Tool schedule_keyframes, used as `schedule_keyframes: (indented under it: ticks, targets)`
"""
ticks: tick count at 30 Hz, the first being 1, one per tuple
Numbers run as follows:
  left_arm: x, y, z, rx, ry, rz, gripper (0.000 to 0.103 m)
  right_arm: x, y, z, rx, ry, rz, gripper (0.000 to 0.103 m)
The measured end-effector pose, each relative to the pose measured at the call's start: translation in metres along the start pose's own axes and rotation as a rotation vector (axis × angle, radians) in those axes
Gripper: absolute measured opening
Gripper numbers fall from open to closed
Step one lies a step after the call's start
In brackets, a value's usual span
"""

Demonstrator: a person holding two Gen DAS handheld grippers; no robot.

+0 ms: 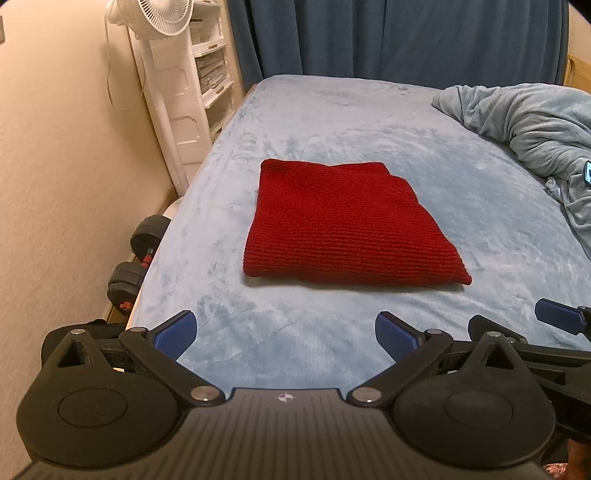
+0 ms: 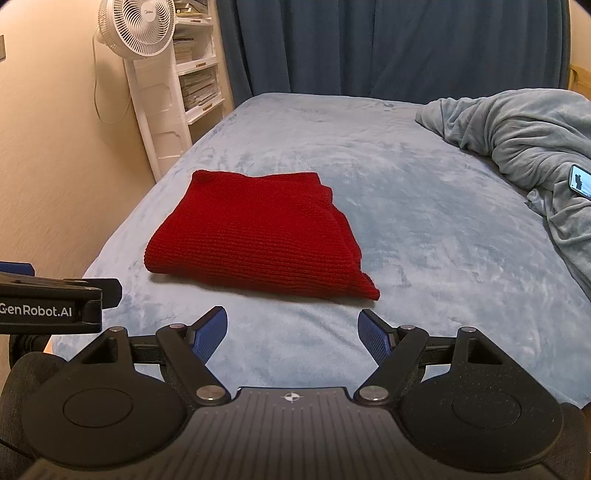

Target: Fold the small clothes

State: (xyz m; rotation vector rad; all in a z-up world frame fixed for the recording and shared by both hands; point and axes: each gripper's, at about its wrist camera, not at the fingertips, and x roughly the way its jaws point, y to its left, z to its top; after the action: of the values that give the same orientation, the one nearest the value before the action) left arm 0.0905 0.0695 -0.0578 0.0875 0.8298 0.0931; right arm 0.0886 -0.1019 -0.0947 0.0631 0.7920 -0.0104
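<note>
A red knitted garment (image 1: 343,225) lies folded into a flat rectangle on the light blue bed (image 1: 332,122); it also shows in the right wrist view (image 2: 255,236). My left gripper (image 1: 286,332) is open and empty, held above the bed's near edge, short of the garment's front fold. My right gripper (image 2: 291,330) is open and empty too, just in front of the garment's near right corner. The right gripper's finger (image 1: 557,315) shows at the right edge of the left wrist view. The left gripper's body (image 2: 51,306) shows at the left edge of the right wrist view.
A crumpled light blue blanket (image 2: 517,136) lies at the bed's right side with a phone (image 2: 580,182) on it. A white fan (image 2: 144,33) and white shelves (image 2: 192,74) stand left of the bed. Dumbbells (image 1: 136,254) lie on the floor. Dark blue curtains (image 2: 388,48) hang behind.
</note>
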Motion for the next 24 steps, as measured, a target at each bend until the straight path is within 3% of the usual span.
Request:
schedule_keyframes:
  ticks: [24]
  targets:
    - [0.001,0.0069,-0.0027,0.016,-0.005,0.004,0.103,0.0003,0.003,-0.0025,-0.008,0.003,0.003,0.079]
